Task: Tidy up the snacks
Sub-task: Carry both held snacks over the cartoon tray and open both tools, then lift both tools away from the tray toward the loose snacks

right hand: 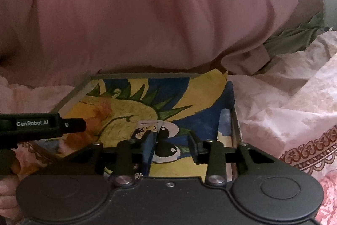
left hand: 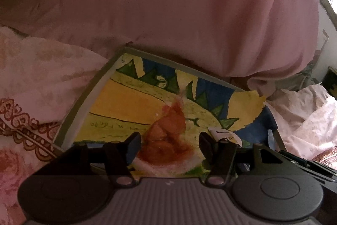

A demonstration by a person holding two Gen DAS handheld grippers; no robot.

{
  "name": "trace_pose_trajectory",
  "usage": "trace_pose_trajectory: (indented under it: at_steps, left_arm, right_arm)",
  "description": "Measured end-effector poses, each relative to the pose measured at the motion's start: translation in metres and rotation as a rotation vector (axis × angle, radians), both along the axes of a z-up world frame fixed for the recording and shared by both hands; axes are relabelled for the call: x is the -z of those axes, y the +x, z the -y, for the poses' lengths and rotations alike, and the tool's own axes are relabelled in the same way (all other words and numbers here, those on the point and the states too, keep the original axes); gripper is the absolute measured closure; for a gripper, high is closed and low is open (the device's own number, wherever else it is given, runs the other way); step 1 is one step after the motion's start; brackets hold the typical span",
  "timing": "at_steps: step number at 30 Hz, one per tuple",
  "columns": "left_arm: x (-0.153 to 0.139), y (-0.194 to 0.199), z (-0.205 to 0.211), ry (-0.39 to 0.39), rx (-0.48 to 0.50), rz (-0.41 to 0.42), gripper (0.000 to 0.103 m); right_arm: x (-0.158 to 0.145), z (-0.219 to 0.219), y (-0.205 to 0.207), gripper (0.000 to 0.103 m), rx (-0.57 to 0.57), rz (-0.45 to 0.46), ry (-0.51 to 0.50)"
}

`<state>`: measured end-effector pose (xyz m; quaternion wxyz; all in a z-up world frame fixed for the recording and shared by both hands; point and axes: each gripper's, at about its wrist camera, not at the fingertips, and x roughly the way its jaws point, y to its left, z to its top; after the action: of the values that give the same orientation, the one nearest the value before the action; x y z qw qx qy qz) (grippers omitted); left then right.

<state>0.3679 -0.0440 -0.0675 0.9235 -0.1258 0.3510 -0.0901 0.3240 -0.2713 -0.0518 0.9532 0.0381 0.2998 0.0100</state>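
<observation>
A shallow box or tray [left hand: 71, 117] with a grey rim, lined with a painted yellow, blue and green picture, lies on the bed. It also shows in the right wrist view [right hand: 73, 92]. A clear bag of orange-red snacks [left hand: 166, 136] lies in it between the fingers of my left gripper [left hand: 169, 141], which is open around it. A small white and yellow packet [left hand: 225, 136] lies by its right finger. My right gripper [right hand: 171, 147] is open over the tray, next to that packet [right hand: 150, 127]. The left gripper's body [right hand: 42, 125] shows at the left.
A large pink pillow [left hand: 168, 3] rises right behind the tray. Pale pink floral bedding [right hand: 284, 109] with a red patterned border surrounds the tray on both sides. A grey-green cloth [right hand: 294, 39] lies at the far right.
</observation>
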Motion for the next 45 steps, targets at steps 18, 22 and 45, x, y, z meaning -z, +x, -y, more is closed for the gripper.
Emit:
trace_pose_trajectory:
  at_steps: [18, 22, 45]
  left_arm:
    - [-0.063, -0.080, -0.007, 0.074, -0.029, 0.118, 0.001]
    - [-0.078, -0.108, -0.008, 0.108, -0.076, 0.109, 0.000]
    - [-0.068, -0.283, -0.005, 0.352, 0.046, 0.060, 0.000]
  right_arm:
    - [-0.076, 0.005, -0.085, 0.002, -0.032, 0.195, -0.013]
    - [-0.089, 0.005, -0.121, 0.001, -0.056, 0.234, -0.040]
    - [-0.067, -0.030, -0.256, 0.001, -0.040, -0.019, -0.145]
